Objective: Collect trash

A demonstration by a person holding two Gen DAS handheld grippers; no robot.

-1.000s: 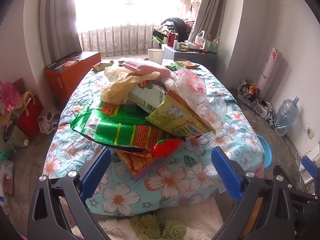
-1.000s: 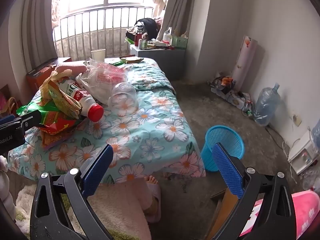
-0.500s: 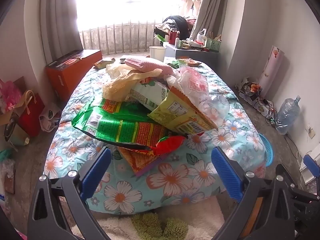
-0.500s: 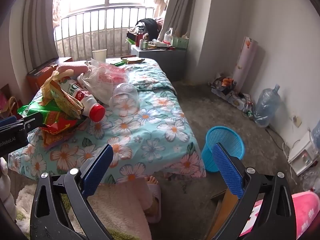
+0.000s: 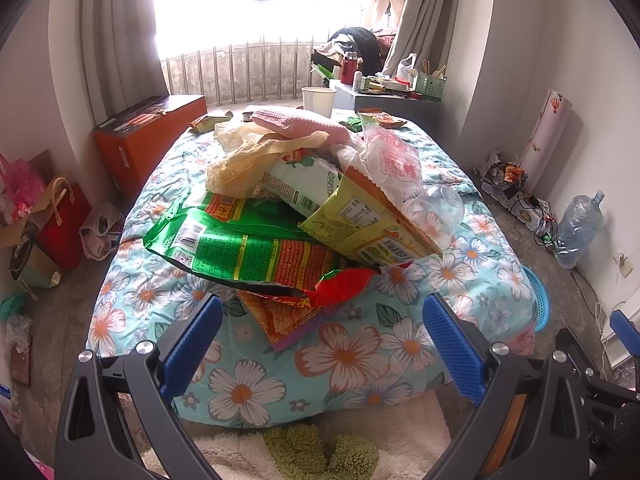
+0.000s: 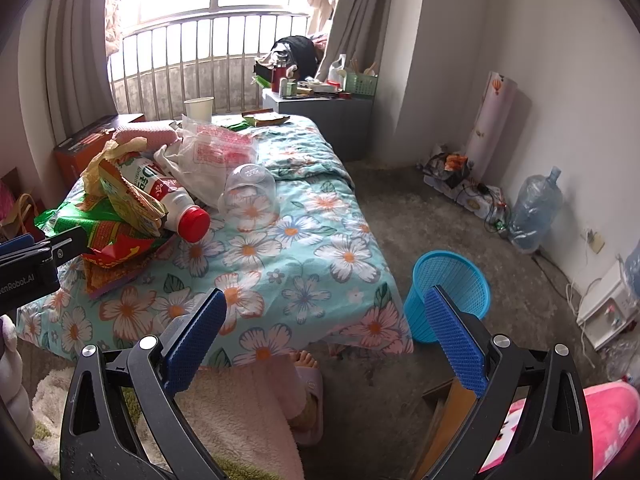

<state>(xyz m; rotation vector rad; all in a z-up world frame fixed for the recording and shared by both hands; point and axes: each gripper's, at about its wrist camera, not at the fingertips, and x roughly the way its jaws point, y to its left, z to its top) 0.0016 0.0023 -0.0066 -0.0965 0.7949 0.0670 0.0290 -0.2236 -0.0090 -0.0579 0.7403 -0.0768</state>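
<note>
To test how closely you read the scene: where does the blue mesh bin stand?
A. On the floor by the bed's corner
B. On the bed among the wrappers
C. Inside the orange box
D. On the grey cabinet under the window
A: the bin stands upright on the bare floor just off the corner of the bed, apart from the wrappers.
</note>
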